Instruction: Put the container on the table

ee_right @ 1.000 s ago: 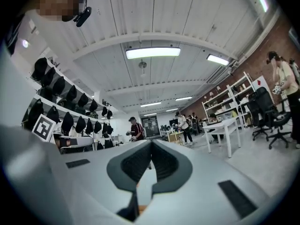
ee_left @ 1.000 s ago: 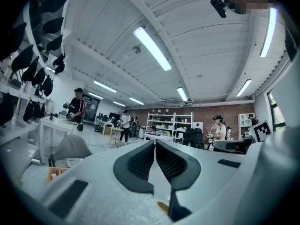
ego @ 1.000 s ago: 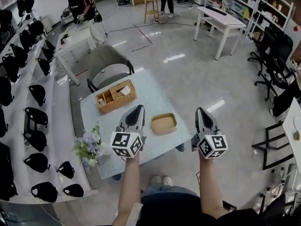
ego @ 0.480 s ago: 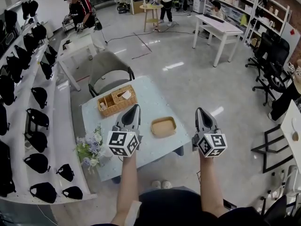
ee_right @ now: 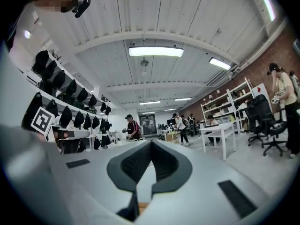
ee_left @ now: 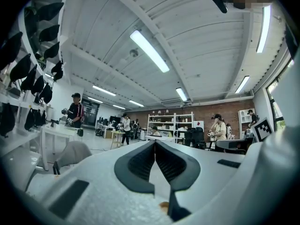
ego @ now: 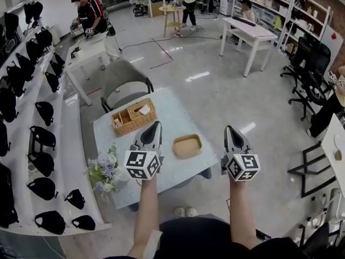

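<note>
In the head view a shallow tan container (ego: 187, 145) lies on the pale blue table (ego: 178, 112), near its front edge. My left gripper (ego: 157, 124) hangs over the table just left of the container, jaws shut with nothing between them. My right gripper (ego: 229, 128) is held off the table's right edge, over the floor, also shut and empty. Both gripper views point up at the ceiling; the left gripper (ee_left: 154, 142) and the right gripper (ee_right: 151, 142) show pads pressed together at the tips.
A wicker basket (ego: 133, 113) with compartments sits at the table's back left. A bunch of pale flowers (ego: 102, 169) stands at the front left corner. A grey chair (ego: 123, 79) is behind the table, shelves of black caps (ego: 29, 139) run along the left, and people stand in the background.
The view has shifted slightly, so the table and grippers sit a little differently in frame. Both grippers stay shut in about the same places; the container has not moved.
</note>
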Action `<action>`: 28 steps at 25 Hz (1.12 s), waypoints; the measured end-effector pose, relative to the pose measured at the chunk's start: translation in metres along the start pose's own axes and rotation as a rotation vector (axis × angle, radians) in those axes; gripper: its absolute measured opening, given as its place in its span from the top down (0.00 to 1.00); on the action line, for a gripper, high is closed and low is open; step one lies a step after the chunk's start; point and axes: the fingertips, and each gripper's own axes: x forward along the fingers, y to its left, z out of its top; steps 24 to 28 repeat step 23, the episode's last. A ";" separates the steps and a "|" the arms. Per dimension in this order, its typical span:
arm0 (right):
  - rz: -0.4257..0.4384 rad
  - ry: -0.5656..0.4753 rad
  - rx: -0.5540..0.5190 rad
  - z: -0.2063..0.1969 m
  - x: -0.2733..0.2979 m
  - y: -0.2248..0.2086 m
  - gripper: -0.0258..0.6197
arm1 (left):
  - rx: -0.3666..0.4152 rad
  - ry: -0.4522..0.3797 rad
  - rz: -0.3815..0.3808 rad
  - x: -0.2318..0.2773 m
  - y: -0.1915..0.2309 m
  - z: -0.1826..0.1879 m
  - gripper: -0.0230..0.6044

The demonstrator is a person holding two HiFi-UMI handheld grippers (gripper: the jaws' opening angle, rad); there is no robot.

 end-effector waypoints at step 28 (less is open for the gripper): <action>0.028 0.026 0.003 -0.006 0.006 0.004 0.96 | -0.020 0.028 0.014 0.001 0.003 -0.010 0.95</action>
